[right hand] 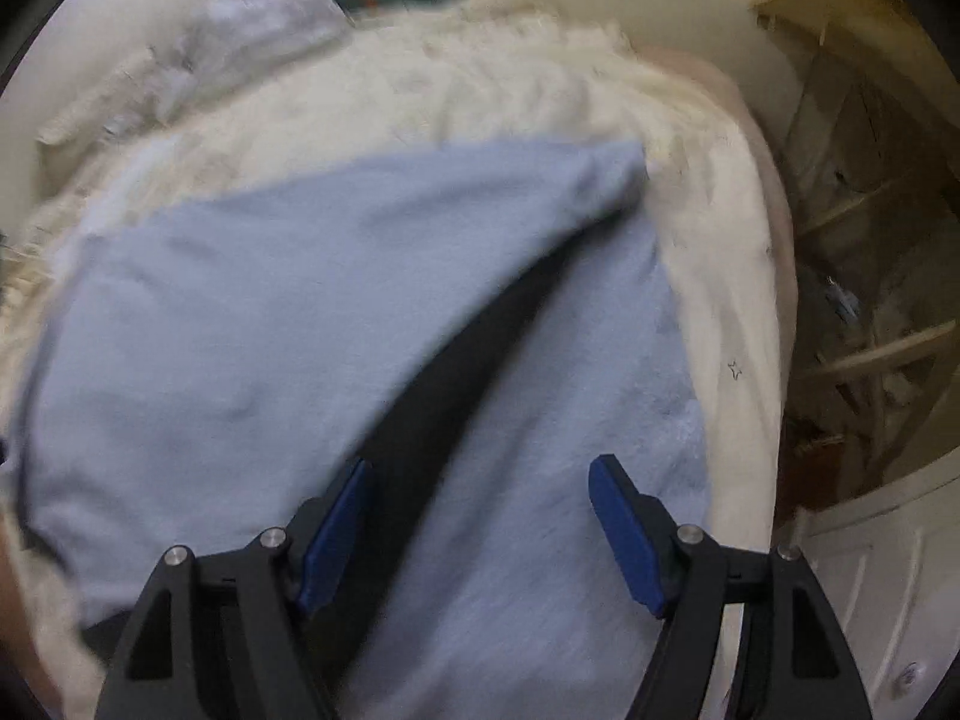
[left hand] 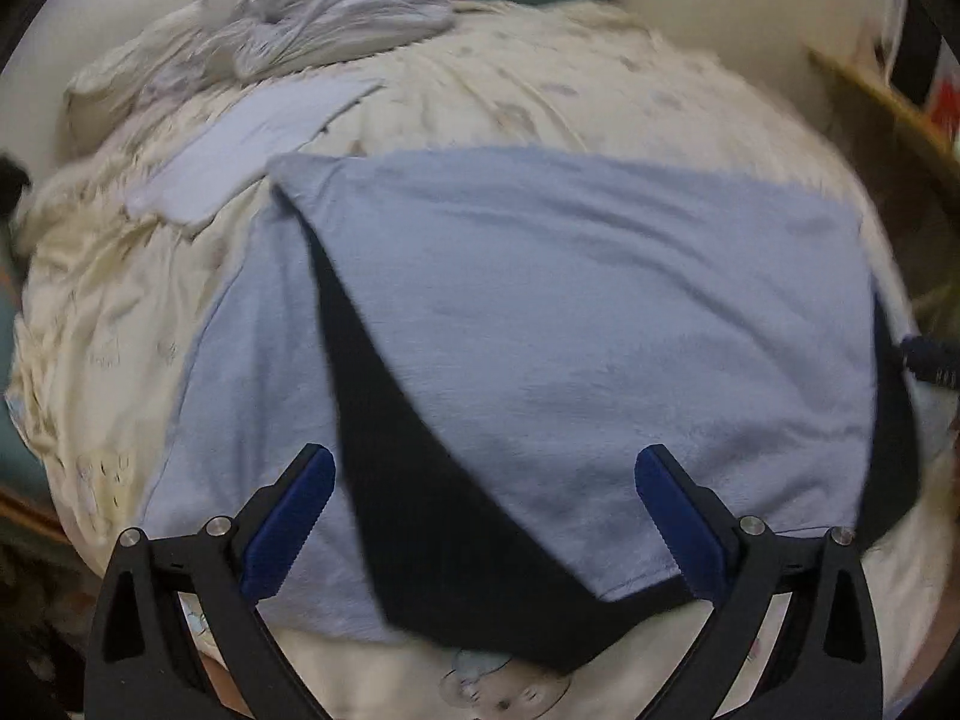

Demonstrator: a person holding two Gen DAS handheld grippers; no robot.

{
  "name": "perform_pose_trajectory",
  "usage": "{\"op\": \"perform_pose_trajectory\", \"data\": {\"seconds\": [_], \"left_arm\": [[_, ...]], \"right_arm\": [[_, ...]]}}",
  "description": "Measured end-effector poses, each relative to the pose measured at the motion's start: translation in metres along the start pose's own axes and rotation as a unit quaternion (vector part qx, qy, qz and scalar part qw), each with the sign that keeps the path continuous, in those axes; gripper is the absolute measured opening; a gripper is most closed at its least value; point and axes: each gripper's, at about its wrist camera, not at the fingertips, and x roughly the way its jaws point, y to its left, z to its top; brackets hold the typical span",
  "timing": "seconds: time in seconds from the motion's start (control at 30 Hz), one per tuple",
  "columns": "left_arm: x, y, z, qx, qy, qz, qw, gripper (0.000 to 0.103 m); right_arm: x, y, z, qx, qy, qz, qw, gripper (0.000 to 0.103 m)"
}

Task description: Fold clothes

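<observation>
A light blue garment (left hand: 600, 312) lies spread on the cream bed sheet (left hand: 540, 90), with one flap folded over. A black wedge (left hand: 408, 480) shows under that flap's edge. My left gripper (left hand: 485, 462) hangs open just above the near part of the garment, with nothing between its blue pads (left hand: 294, 516). The right wrist view shows the same blue garment (right hand: 240, 330) with the black strip (right hand: 456, 372) running across it on a slant. My right gripper (right hand: 481, 471) is open over the strip, and its pads (right hand: 624, 528) grip nothing.
A crumpled grey pile of clothes (left hand: 336, 12) and a flat pale folded piece (left hand: 240, 150) lie at the far left of the bed. Beyond the bed's right edge (right hand: 738, 330) stand wooden shelves (right hand: 870, 300) and a white container (right hand: 870, 600).
</observation>
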Motion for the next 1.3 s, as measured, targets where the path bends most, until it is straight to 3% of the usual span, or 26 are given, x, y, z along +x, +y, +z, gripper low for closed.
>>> {"op": "perform_pose_trajectory", "data": {"seconds": [0.1, 0.2, 0.23, 0.3, 0.37, 0.43, 0.47, 0.53, 0.57, 0.6, 0.73, 0.8, 0.9, 1.1, 1.13, 1.2, 1.23, 1.3], "left_arm": [[-0.002, -0.002, 0.002, -0.007, 0.007, -0.015, 0.9998, 0.101], [-0.01, -0.005, 0.0, -0.003, 0.008, -0.018, 0.9998, 0.101], [-0.01, -0.005, -0.002, -0.004, 0.013, -0.019, 0.9997, 0.101], [-0.01, -0.006, -0.007, -0.008, 0.022, -0.023, 0.9995, 0.101], [-0.007, -0.007, -0.01, -0.025, 0.032, -0.03, 0.9987, 0.101], [-0.007, -0.008, -0.013, -0.045, 0.041, -0.041, 0.9973, 0.101], [-0.007, -0.009, -0.014, -0.054, 0.044, -0.047, 0.9965, 0.101], [-0.007, -0.013, -0.015, -0.061, 0.047, -0.055, 0.9955, 0.101], [-0.007, -0.016, -0.015, -0.06, 0.049, -0.058, 0.9953, 0.101], [-0.008, -0.018, -0.015, -0.058, 0.05, -0.059, 0.9953, 0.101], [-0.018, -0.025, -0.014, -0.048, 0.051, -0.068, 0.9953, 0.101], [-0.024, -0.027, -0.015, -0.04, 0.048, -0.069, 0.9956, 0.101], [-0.031, -0.027, -0.016, -0.032, 0.042, -0.066, 0.9964, 0.101], [-0.033, -0.023, -0.019, -0.044, 0.052, -0.061, 0.9958, 0.101], [-0.032, -0.023, -0.019, -0.048, 0.055, -0.064, 0.9953, 0.101], [-0.03, -0.028, -0.015, -0.049, 0.061, -0.074, 0.9942, 0.101], [-0.03, -0.032, -0.009, -0.045, 0.064, -0.083, 0.9935, 0.101], [-0.029, -0.044, 0.008, -0.039, 0.063, -0.109, 0.9913, 0.101]], "right_arm": [[0.01, -0.012, -0.004, -0.008, 0.039, 0.008, 0.999, 0.074], [-0.003, -0.028, -0.029, -0.029, 0.074, -0.033, 0.996, 0.074], [-0.008, -0.038, -0.038, -0.022, 0.083, -0.027, 0.996, 0.074], [-0.031, -0.064, -0.049, 0.029, 0.072, 0.002, 0.997, 0.074], [-0.067, -0.088, -0.053, 0.099, 0.024, 0.055, 0.993, 0.074], [-0.098, -0.11, -0.062, 0.202, -0.025, 0.157, 0.966, 0.074], [-0.104, -0.115, -0.072, 0.261, -0.036, 0.209, 0.942, 0.074], [-0.103, -0.115, -0.096, 0.37, -0.042, 0.295, 0.88, 0.074], [-0.096, -0.11, -0.109, 0.42, -0.038, 0.33, 0.845, 0.074], [-0.087, -0.098, -0.123, 0.457, -0.028, 0.351, 0.817, 0.074], [-0.056, -0.066, -0.142, 0.519, 0.002, 0.334, 0.787, 0.074], [-0.043, -0.066, -0.147, 0.541, 0.004, 0.31, 0.781, 0.074], [-0.031, -0.068, -0.152, 0.552, -0.016, 0.307, 0.775, 0.074], [-0.019, -0.11, -0.136, 0.562, -0.087, 0.296, 0.768, 0.071], [-0.015, -0.117, -0.129, 0.56, -0.09, 0.294, 0.77, 0.061], [-0.011, -0.124, -0.121, 0.555, -0.087, 0.286, 0.777, 0.027], [-0.012, -0.126, -0.117, 0.547, -0.085, 0.282, 0.783, 0.004], [-0.02, -0.13, -0.117, 0.525, -0.086, 0.274, 0.801, 0.004]]}}
